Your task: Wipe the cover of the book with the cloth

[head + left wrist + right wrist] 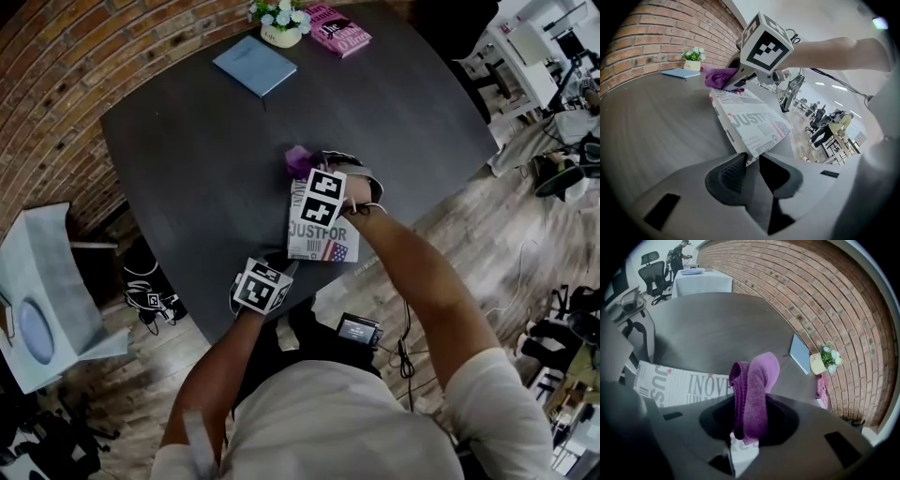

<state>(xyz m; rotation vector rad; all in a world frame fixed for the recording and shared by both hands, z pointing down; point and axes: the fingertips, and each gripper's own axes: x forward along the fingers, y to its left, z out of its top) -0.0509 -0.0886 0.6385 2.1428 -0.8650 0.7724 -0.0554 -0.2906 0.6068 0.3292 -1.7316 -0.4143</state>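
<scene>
A white book [323, 246] printed with "JUST FOR" lies near the front edge of the dark table [187, 169]. My left gripper [752, 161] has its pads closed on the book's [754, 126] near corner. In the head view the left gripper [292, 269] sits at that same corner. My right gripper [750, 423] is shut on a purple cloth [757, 390] that sticks up between its jaws. It hovers over the far end of the book [684, 385], with the cloth [298, 159] bunched just beyond the cover. From the left gripper view the cloth [719, 77] rests at the book's far edge.
At the table's far side lie a blue book [255, 66] and a pink book [339, 30], with a small flower pot [281, 23] between them. A white chair [47, 291] stands on the floor to the left. A small device [359, 330] hangs below the table's front edge.
</scene>
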